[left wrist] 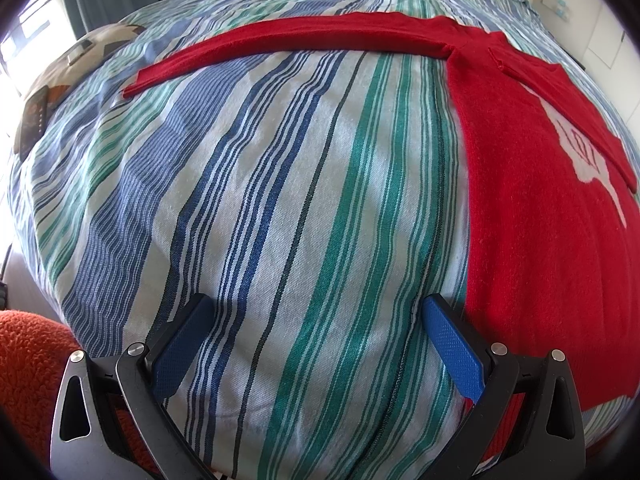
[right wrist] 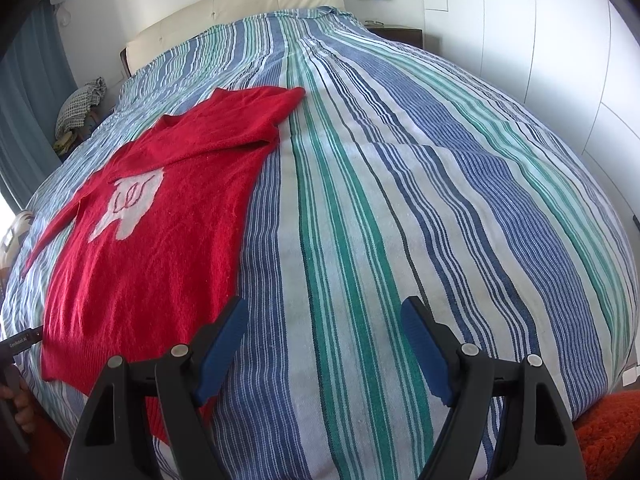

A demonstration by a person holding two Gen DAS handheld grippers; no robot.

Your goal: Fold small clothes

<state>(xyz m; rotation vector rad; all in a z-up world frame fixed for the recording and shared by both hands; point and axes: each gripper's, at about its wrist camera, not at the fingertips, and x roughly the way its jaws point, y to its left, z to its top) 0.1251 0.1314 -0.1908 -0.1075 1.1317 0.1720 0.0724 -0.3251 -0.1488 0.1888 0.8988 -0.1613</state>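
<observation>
One red sweater (right wrist: 160, 232) lies flat on the striped bedspread (right wrist: 400, 200), front up, its far sleeve folded across the chest and its near sleeve (left wrist: 280, 40) stretched out straight. You should probably fold that long sleeve in next, keeping the knit smooth. Your left gripper (left wrist: 316, 320) and right gripper (right wrist: 324, 328) both stand wide apart, empty, over bare bedspread just beside the hem.

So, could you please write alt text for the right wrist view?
A red sweater with a white motif lies flat on a striped bedspread, one sleeve folded across its chest. The open right gripper hovers beside its hem, holding nothing.
</observation>
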